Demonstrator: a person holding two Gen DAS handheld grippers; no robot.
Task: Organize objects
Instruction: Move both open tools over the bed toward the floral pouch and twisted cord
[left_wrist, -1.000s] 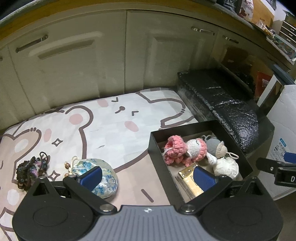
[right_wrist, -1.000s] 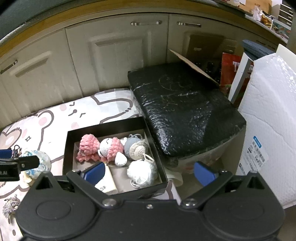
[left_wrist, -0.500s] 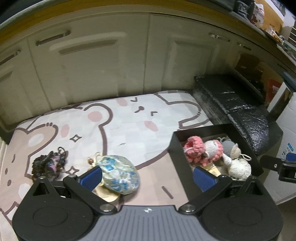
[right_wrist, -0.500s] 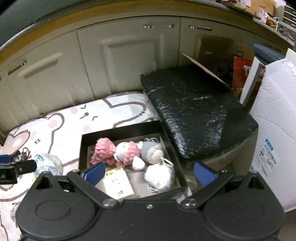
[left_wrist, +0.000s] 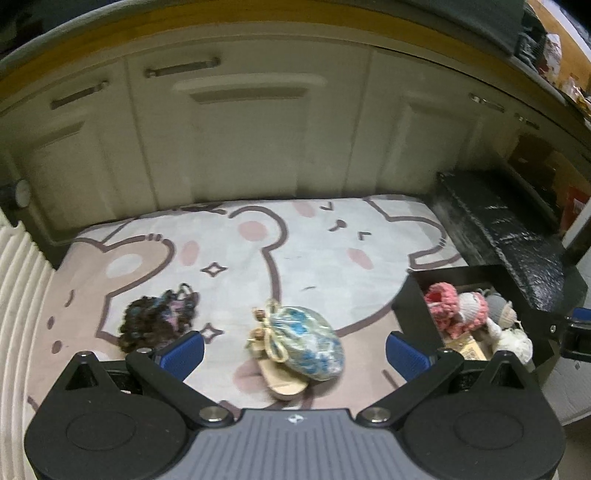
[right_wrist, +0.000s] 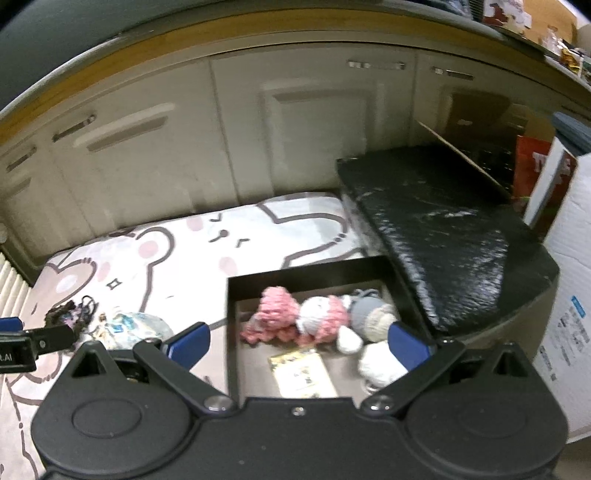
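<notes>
A blue-and-white floral pouch (left_wrist: 306, 341) lies on the bear-print mat (left_wrist: 295, 243), resting on a flat wooden piece (left_wrist: 284, 384). My left gripper (left_wrist: 293, 352) hovers open with the pouch between its blue pads. A dark tangled hair tie (left_wrist: 157, 319) lies to the pouch's left. The black box (right_wrist: 306, 273) holds a pink crochet toy (right_wrist: 277, 314), a grey-and-cream crochet figure (right_wrist: 373, 317), a white yarn ball (right_wrist: 376, 365) and a yellowish card (right_wrist: 303, 373). My right gripper (right_wrist: 299, 343) is open above the box, holding nothing.
Cream cabinet doors (left_wrist: 258, 140) run along the back. A black wrapped block (right_wrist: 443, 229) sits right of the box, with a white foam package (right_wrist: 569, 288) beyond it. A ribbed white surface (left_wrist: 18, 314) borders the mat's left edge.
The left gripper has swung left, so the pouch now sits centred between its fingers and the box has slid to the right edge. The right view has shifted left too.
</notes>
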